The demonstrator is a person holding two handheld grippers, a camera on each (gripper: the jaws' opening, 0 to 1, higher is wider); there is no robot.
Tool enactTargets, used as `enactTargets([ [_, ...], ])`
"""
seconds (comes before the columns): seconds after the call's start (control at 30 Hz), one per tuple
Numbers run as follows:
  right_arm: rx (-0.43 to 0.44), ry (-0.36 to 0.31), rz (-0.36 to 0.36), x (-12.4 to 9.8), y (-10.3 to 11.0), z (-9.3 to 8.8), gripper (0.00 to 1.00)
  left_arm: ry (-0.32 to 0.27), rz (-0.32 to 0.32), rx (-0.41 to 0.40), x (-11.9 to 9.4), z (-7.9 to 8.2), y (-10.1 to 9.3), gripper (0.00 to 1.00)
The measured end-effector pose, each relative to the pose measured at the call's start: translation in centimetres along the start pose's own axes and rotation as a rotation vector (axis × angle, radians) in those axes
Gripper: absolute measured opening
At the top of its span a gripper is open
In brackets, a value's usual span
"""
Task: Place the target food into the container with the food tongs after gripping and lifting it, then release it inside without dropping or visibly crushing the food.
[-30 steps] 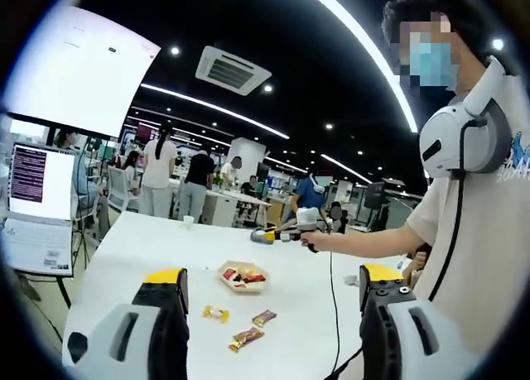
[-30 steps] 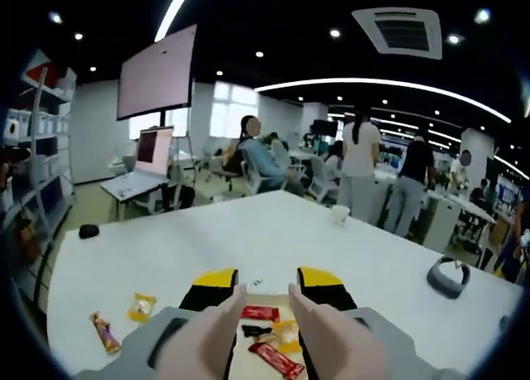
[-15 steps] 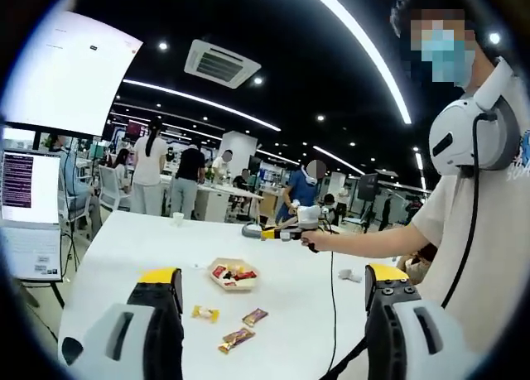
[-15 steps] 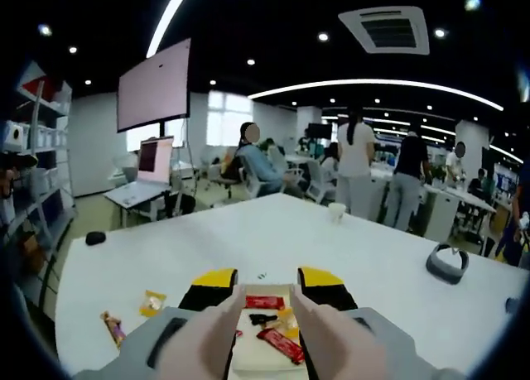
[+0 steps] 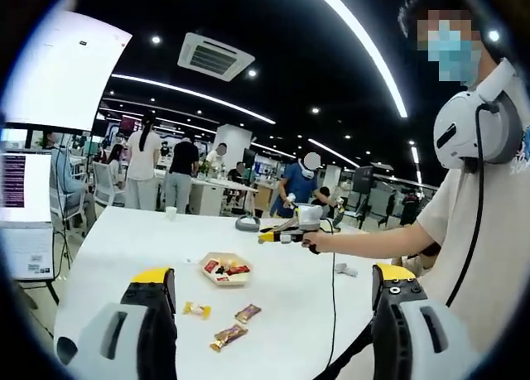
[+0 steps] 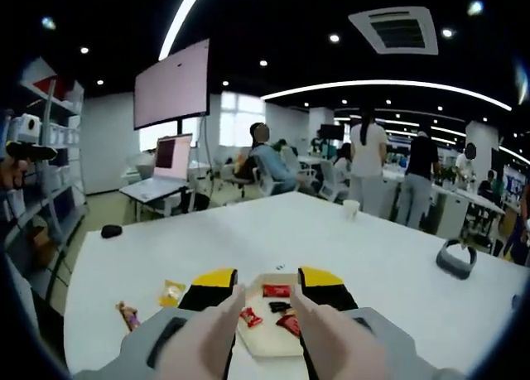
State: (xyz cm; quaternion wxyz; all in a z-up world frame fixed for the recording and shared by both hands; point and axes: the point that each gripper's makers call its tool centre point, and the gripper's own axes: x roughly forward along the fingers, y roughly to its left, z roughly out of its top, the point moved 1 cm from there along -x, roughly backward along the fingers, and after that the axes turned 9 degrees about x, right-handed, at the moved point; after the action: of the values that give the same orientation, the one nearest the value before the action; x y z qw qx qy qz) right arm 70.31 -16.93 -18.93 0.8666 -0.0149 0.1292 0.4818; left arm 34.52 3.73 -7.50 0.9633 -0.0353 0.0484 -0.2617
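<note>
Right gripper [image 6: 267, 291] above container [image 6: 271, 334], jaws apart; left gripper [image 5: 273, 282] jaws apart.

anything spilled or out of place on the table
Three wrapped snacks lie loose on the white table, apart from the tray that holds the others. They look like pieces awaiting transfer, not a spill. Nothing looks crushed or tipped.

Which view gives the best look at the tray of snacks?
The right gripper view: the tray sits close, framed between its tongs, red wrappers distinct. In the left gripper view the tray is small and far off on the white table.
</note>
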Motion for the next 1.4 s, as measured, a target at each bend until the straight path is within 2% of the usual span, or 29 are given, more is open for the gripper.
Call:
enactTargets([
  [0.1, 0.046, -0.01, -0.013, -0.5, -0.5, -0.2, 0.28, 0.009, 0.002, -0.01, 0.4, -0.1, -0.3, 0.99],
  [0.23, 0.049, -0.02, -0.001, -0.8, -0.2, -0.1, 0.28, 0.01, -0.01, 0.001, 0.7, -0.1, -0.9, 0.99],
  [0.43, 0.062, -0.024, 0.006, -0.8, 0.7, -0.4, 0.28, 0.024, -0.002, -0.013, 0.7, -1.0, 0.2, 0.99],
  [0.6, -0.001, -0.023, 0.042, -1.1, 2.2, -0.5, 0.28, 0.025, -0.017, -0.017, 0.8, -1.3, 0.8, 0.99],
  [0.93, 0.042, -0.012, 0.053, -0.7, 2.7, -1.9, 0.28, 0.051, -0.01, -0.024, -0.2, -2.6, 0.8, 0.96],
  [1.1, 0.049, 0.0, 0.052, -0.7, 3.1, -2.3, 0.28, 0.065, -0.019, -0.033, -0.3, -3.0, 1.8, 0.94],
  [1.2, 0.035, -0.002, 0.061, -1.0, 3.2, -2.0, 0.28, 0.09, -0.005, 0.003, -0.1, -3.0, 2.5, 0.93],
  [1.33, 0.022, 0.002, 0.058, -1.0, 2.8, -2.2, 0.28, 0.125, -0.014, 0.005, 0.3, -3.9, 3.3, 0.93],
  [1.4, 0.044, -0.006, 0.052, -0.9, 2.5, -2.2, 0.28, 0.135, -0.023, -0.001, 0.6, -4.2, 3.8, 0.94],
])
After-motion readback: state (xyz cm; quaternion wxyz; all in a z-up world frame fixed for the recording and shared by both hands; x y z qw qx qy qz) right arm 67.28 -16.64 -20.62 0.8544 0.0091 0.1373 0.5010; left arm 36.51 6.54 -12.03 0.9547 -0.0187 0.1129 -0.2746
